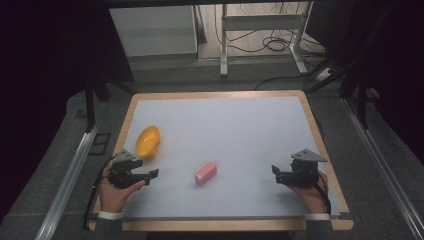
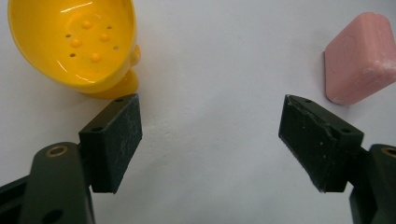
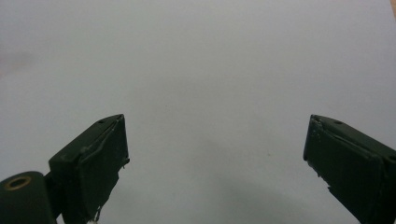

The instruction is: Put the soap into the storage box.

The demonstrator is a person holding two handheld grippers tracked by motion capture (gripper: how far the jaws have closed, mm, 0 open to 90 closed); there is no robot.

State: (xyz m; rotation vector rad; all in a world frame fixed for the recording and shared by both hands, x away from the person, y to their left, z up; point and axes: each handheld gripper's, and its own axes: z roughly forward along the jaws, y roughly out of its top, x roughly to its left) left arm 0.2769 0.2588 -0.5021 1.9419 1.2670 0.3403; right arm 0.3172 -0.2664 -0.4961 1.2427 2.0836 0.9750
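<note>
Lying empty, yellow bowl (image 2: 74, 44) beside pink soap (image 2: 359, 58); both tools gape, holding nothing.

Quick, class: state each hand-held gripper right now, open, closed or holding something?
Left hand-held gripper: open, holding nothing.
Right hand-held gripper: open, holding nothing.

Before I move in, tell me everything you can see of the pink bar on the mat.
The pink bar is a small rounded block, matte and soap-like, with whitish scuffing on one edge and a faint stamped oval on its top face. It lies flat on the pale mat, slanted, near the middle of the front half. Nothing touches it: the yellow dish and the left gripper stand apart from it.
</note>
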